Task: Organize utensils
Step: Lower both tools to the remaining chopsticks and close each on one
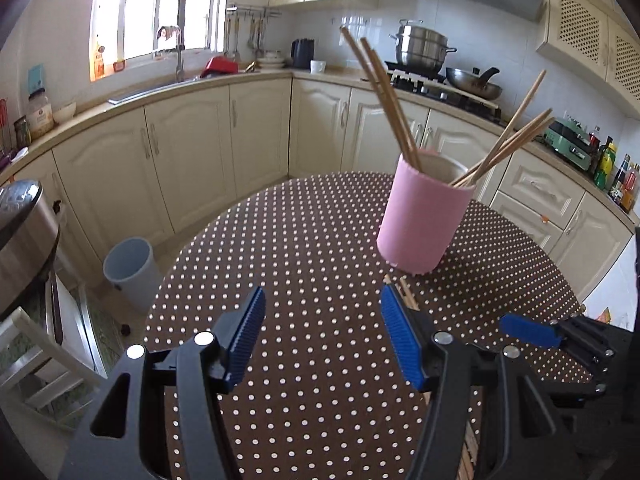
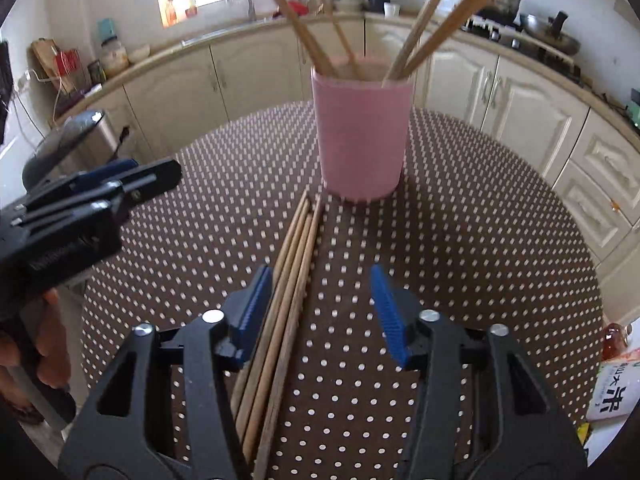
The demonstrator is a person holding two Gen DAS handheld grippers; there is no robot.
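Note:
A pink cup [image 1: 422, 216] stands on the polka-dot table [image 1: 312, 248] with several wooden chopsticks [image 1: 384, 92] leaning in it; it also shows in the right wrist view [image 2: 362, 136]. Several loose chopsticks [image 2: 292, 264] lie flat on the table in front of the cup, running under the left finger of my right gripper [image 2: 320, 308], which is open and empty. My left gripper [image 1: 322, 340] is open and empty, over the table left of the cup. The right gripper's blue fingertip [image 1: 528, 330] shows at the right of the left wrist view.
A grey waste bin [image 1: 130, 270] stands on the floor left of the table. Kitchen cabinets and a counter with a sink [image 1: 160, 86] and stove pots [image 1: 422, 50] curve behind. A packet [image 2: 612, 392] lies at the table's right edge. My left gripper's body [image 2: 80, 204] is at left.

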